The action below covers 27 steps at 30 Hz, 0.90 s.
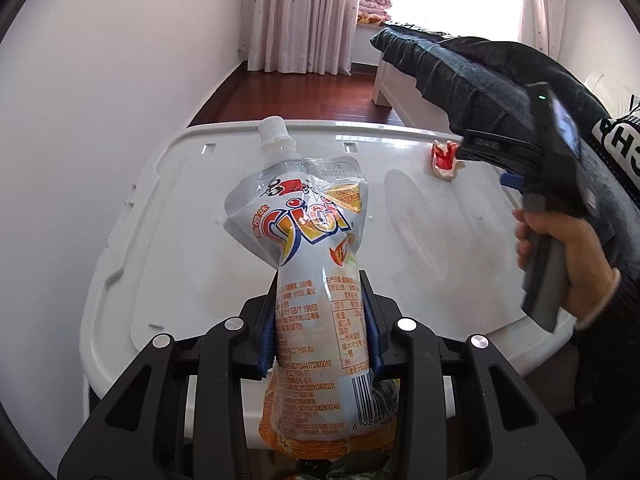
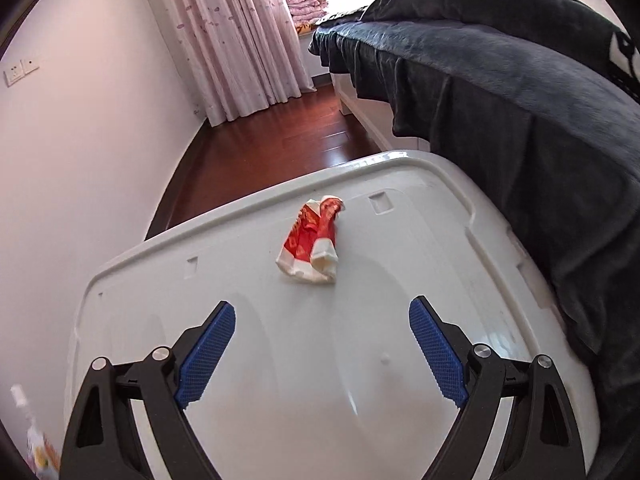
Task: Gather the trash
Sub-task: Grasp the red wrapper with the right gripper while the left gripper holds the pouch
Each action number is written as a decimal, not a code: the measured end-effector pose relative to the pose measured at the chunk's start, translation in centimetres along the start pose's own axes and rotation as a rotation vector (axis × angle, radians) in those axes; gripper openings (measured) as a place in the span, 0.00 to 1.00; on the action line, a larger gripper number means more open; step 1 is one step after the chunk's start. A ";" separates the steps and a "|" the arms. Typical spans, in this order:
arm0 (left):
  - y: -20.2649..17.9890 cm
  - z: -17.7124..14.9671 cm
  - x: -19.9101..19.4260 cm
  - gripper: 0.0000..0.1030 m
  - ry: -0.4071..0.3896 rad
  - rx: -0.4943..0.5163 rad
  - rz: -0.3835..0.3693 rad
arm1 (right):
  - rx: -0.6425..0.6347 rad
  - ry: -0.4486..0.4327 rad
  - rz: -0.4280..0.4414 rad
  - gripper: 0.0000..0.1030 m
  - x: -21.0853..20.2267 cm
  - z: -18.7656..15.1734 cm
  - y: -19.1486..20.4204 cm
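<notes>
My left gripper (image 1: pixel 320 320) is shut on a silver and orange drink pouch (image 1: pixel 312 248) with a white screw cap, held upright above a white plastic lid (image 1: pixel 420 240). A crumpled red and white wrapper (image 2: pixel 314 242) lies on the lid (image 2: pixel 280 360) near its far edge. It also shows in the left wrist view (image 1: pixel 445 160), beside the right gripper's tip. My right gripper (image 2: pixel 322 320) is open and empty, its blue pads (image 2: pixel 208 354) apart, just short of the wrapper. The pouch's edge (image 2: pixel 36 440) shows at the lower left of the right wrist view.
A bed with a dark blanket (image 2: pixel 500 80) runs along the right, close to the lid. A white wall (image 2: pixel 80 160) stands on the left. Red wood floor (image 2: pixel 280 136) and pink curtains (image 2: pixel 240 40) lie beyond. My right hand (image 1: pixel 568 248) holds its gripper handle.
</notes>
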<state>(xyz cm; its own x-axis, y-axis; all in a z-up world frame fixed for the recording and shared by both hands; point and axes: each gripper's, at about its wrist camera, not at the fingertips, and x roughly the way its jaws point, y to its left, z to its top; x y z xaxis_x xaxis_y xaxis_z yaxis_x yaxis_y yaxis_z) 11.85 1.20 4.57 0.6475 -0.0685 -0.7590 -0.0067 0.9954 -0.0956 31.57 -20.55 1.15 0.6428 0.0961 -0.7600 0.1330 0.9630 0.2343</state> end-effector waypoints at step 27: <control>1.1 -0.3 -0.1 0.33 0.000 -0.010 -0.036 | -0.121 -0.025 -0.019 0.28 4.1 0.4 2.0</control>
<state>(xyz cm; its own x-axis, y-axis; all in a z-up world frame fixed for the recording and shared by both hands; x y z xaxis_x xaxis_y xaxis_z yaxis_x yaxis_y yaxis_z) 11.51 2.25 4.34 0.6477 -0.1043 -0.7547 0.0089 0.9916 -0.1294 34.80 -18.29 -1.26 0.6596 0.0725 -0.7481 0.0542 0.9882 0.1436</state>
